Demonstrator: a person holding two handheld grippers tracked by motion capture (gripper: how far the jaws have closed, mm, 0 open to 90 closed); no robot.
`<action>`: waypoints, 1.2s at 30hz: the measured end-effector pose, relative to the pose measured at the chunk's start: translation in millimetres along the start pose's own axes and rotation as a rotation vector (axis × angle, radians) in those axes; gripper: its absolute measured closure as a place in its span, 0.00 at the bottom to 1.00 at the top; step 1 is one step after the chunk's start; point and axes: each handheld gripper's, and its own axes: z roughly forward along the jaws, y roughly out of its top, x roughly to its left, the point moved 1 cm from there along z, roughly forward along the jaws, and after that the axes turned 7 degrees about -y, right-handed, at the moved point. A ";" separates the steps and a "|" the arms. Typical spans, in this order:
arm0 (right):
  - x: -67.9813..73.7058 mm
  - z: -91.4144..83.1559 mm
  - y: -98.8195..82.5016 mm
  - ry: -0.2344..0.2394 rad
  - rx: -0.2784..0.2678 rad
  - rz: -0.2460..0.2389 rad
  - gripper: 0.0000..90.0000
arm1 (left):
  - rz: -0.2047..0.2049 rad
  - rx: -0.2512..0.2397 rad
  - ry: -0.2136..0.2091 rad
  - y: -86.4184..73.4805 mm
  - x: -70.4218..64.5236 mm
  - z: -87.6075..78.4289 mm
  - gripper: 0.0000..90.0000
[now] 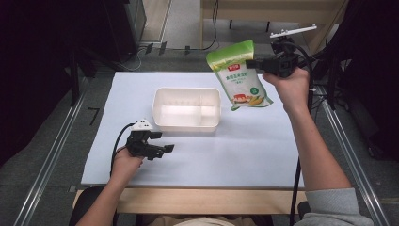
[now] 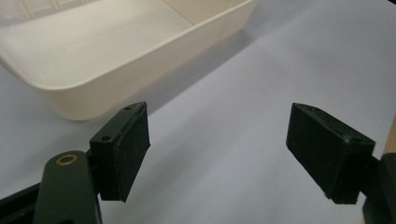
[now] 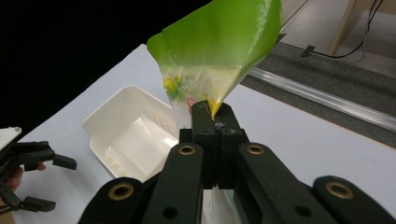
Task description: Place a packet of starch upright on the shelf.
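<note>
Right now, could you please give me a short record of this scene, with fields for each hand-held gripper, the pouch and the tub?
left hand-held gripper: open, holding nothing, low over the white table in front of the tub
right hand-held gripper: shut on the pouch's edge, raised
pouch: green and white, hanging in the air, to the right of the tub
tub: cream plastic, looks empty

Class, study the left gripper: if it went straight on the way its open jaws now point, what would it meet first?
Probably the bare white table sheet; the left gripper points just past the corner of the cream tub.
</note>
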 end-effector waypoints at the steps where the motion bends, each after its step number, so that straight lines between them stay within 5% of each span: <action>1: 1.5 -0.3 3.0 0.002 -0.001 -0.002 1.00 | 0.000 0.001 0.001 0.1 0.1 0.0 0.24; 25: 49.6 23.2 55.9 0.027 0.002 -0.070 1.00 | 0.005 -0.010 -0.014 0.3 0.5 -1.1 0.24; 36: 74.7 61.1 60.7 0.053 0.028 -0.084 1.00 | 0.001 -0.010 -0.010 0.4 0.5 -1.8 0.24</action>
